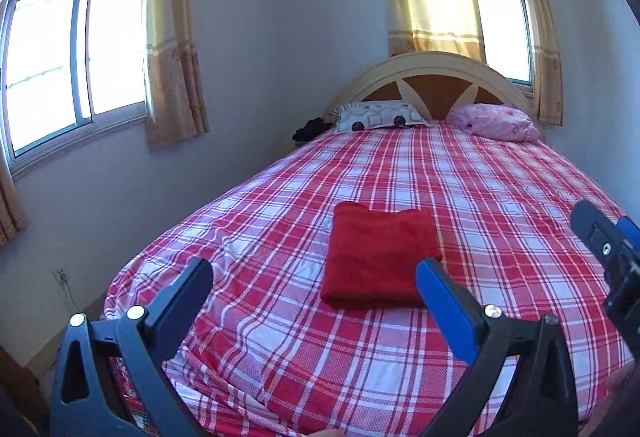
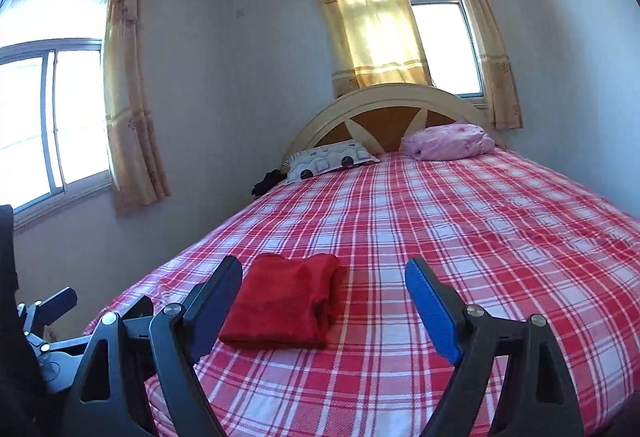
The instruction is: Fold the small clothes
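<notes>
On the plaid bed (image 1: 460,173), folded red garment (image 1: 380,257) lying flat; left gripper (image 1: 314,273) and right gripper (image 2: 324,273) hovering wide open, holding nothing.

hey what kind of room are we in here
A home bedroom, most likely: a bed with a red plaid sheet, an arched headboard with pillows against it, and curtained windows.

Counts: 1 folded red garment (image 1: 382,257), 1 bed (image 1: 500,205), 2 pillows – patterned pillow (image 1: 378,116) and pink pillow (image 1: 498,121), 2 windows (image 1: 76,65), 2 grippers: left gripper (image 1: 314,277), right gripper (image 2: 324,277). 1 dark heap (image 1: 310,129) beside bed, possibly clothing.
</notes>
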`<state>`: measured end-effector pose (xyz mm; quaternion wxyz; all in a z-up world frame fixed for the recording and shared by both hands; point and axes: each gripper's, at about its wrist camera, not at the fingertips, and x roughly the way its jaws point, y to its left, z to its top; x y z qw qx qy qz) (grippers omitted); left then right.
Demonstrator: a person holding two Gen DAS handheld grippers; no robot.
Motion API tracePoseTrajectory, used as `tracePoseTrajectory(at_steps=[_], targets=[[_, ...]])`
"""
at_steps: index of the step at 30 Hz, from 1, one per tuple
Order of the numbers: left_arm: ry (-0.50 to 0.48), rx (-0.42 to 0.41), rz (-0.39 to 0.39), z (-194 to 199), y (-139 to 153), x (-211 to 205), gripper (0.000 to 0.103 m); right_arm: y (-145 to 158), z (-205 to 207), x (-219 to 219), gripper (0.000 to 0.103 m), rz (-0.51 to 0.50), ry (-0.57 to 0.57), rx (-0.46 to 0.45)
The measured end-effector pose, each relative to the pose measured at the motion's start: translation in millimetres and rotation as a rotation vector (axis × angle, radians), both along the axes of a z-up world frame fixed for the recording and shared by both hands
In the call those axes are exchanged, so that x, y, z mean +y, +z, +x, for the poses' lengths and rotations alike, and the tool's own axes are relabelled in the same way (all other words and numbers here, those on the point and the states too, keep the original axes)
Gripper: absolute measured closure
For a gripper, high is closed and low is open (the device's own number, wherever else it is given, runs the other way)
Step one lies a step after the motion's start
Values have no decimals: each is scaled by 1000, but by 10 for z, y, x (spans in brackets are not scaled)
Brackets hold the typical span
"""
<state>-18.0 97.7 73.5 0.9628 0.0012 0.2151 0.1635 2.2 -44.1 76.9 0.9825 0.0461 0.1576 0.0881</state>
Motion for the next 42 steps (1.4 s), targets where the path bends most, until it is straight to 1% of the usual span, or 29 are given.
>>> tracePoseTrajectory(at_steps=[4, 10, 23, 26, 42], targets=[[-9, -8, 14, -29, 3, -58, 0, -15, -29, -2, 19, -19, -8, 0], [-4, -45, 27, -95, 55, -88, 0, 0, -76, 0, 19, -28, -3, -14], [-12, -21, 6, -79, 55, -111, 0, -21, -51, 15, 19, -18, 0, 13], [-10, -14, 11, -62, 47, -126, 0, -36, -41, 16, 19, -15, 5, 25], [-11, -13, 12, -65, 44, -146, 0, -33, -41, 8, 19, -12, 8, 26]])
